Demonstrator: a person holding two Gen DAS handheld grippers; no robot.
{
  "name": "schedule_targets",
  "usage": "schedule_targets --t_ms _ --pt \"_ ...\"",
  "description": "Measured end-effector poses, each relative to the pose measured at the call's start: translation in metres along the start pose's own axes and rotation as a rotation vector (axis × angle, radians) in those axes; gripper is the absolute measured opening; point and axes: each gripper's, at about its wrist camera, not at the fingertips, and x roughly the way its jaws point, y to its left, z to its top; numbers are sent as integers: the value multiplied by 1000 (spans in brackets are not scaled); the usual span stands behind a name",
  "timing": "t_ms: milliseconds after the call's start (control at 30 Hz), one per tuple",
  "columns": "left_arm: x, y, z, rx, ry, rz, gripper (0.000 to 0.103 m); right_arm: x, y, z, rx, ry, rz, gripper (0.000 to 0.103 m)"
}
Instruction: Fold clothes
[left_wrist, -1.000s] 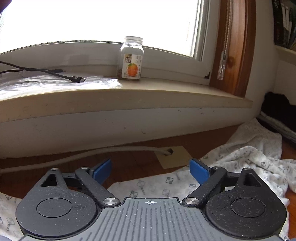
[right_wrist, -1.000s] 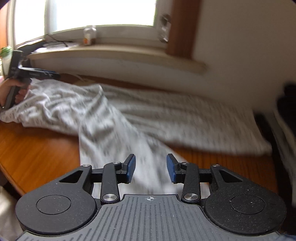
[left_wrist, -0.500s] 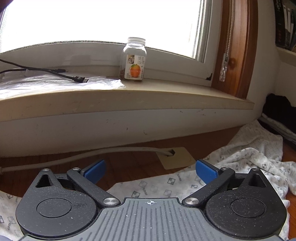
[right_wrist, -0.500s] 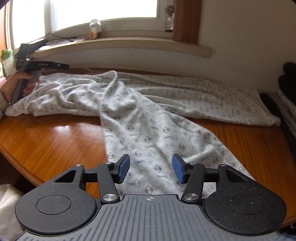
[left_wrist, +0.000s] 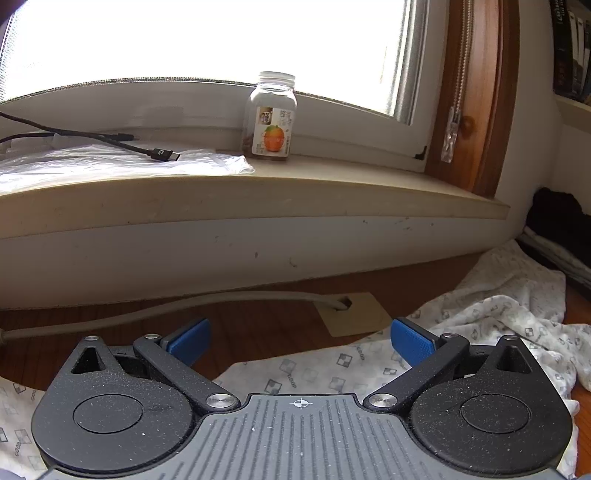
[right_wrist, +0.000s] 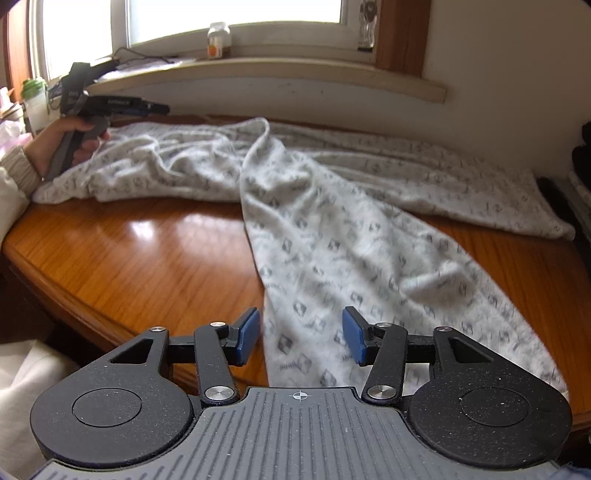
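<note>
At the far left edge of the glossy brown wooden bench (right_wrist: 155, 258), a person's hand (right_wrist: 59, 144) with a ribbed cream cuff grips the handle of the left tongs (left_wrist: 301, 341). Their blue pads (left_wrist: 412, 345) stand as wide as they go, with nothing between them, just above a corner of the white patterned garment (right_wrist: 332, 236) and aimed at the pale windowsill (left_wrist: 258, 192). On that sill a black cable (left_wrist: 162, 154) lies across a clear plastic sheet (left_wrist: 110, 164), and beside it stands a clear jar with an orange label (left_wrist: 272, 118).

The garment sprawls crumpled along the bench's back edge below the sill, and one long stretch of it runs forward to the near edge. There the right tongs (right_wrist: 300, 339) hang over that near end of cloth. Their jaws are part-way apart and closing, the fabric lying beneath the gap, and the pads do not press on it. Dark folded things sit at the far right.
</note>
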Motion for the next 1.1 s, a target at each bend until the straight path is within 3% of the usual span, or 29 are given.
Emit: schedule_targets --t_ms 67,100,133,200,267,467,633,667,733,867,1100 --pt "0 0 0 0 1 0 103 0 -4 -2 4 -15 19 33" --pt "0 0 0 -1 1 1 103 0 -6 -1 -5 -18 8 14" --pt "0 0 0 -1 1 1 103 0 -9 0 -19 -17 -7 5" --pt "1 0 0 -2 2 2 103 1 -18 4 -48 -18 -52 4" --pt "1 0 0 -1 4 1 103 0 -30 17 -126 -36 -161 4" --pt "3 1 1 -4 10 3 103 5 -109 90 -106 -129 -318 4" --pt "3 1 1 -6 13 5 103 44 -142 108 -47 -88 -306 8" --pt "3 1 1 -7 13 5 103 49 -143 104 -35 -79 -299 11" --pt "4 2 1 -9 18 3 103 52 -147 95 -12 -83 -273 28" --pt "5 3 1 -13 24 1 103 45 -175 90 157 -191 -269 28" --pt "6 -2 0 8 49 -15 103 102 -232 95 228 -104 -331 28"
